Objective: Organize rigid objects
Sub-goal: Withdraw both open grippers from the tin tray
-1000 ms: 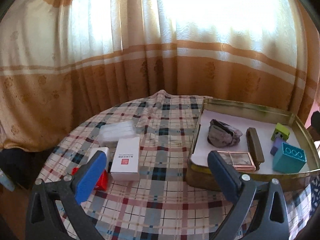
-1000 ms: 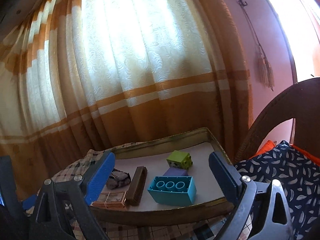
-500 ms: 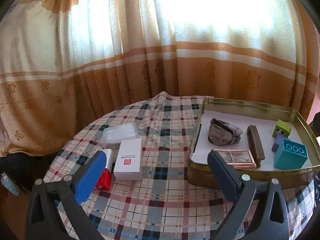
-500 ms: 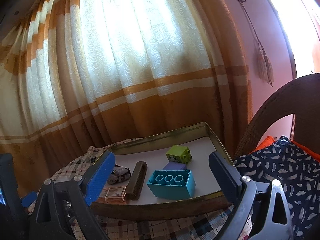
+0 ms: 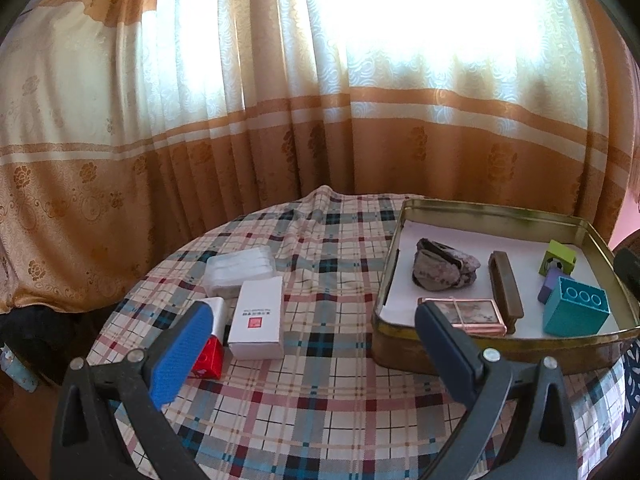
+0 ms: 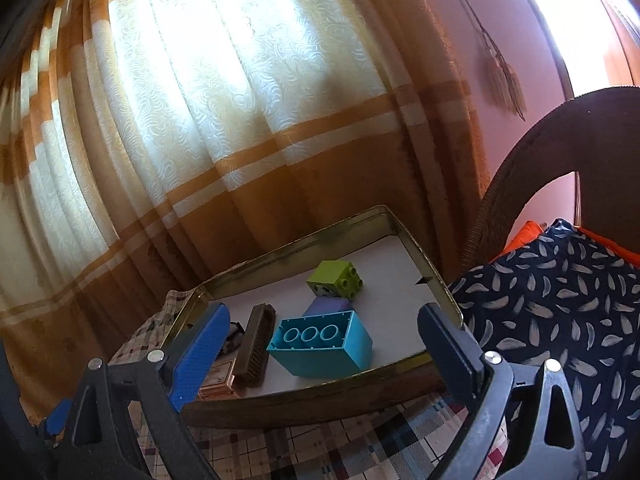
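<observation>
The left gripper (image 5: 316, 344) is hanging above the checked cloth (image 5: 320, 412) with its two blue fingers (image 5: 182, 354) spread wide, and it is holding nothing. The right gripper (image 6: 320, 340) is also spread wide and empty, and it is floating just in front of the gold tin tray (image 6: 304, 404).

Three things are waiting on the cloth, outside the tray: a white box (image 5: 258, 322), a clear plastic case (image 5: 240, 270) just behind it, and a red and white box (image 5: 212, 344) beside it. The tray (image 5: 492, 210) is already holding a grey rock (image 5: 444, 272), a brown brush (image 5: 506, 290), a pink framed card (image 5: 466, 316), a teal block (image 5: 576, 312), a purple block (image 5: 550, 284) and a green block (image 5: 558, 258).

Things could go wrong here. The three things on the cloth are sitting very close together, so I think a finger going for the white box could bump the small red one or push the clear case away. The clear case looks smooth and may slip. Something set down in the tray could knock the blocks.

Some things are hard to see. The left finger is covering part of the red and white box. In the right view, the finger is hiding most of the rock and the card. The words on the white box are too small to read. The window light is washing out the top of the curtain (image 5: 280, 120).
</observation>
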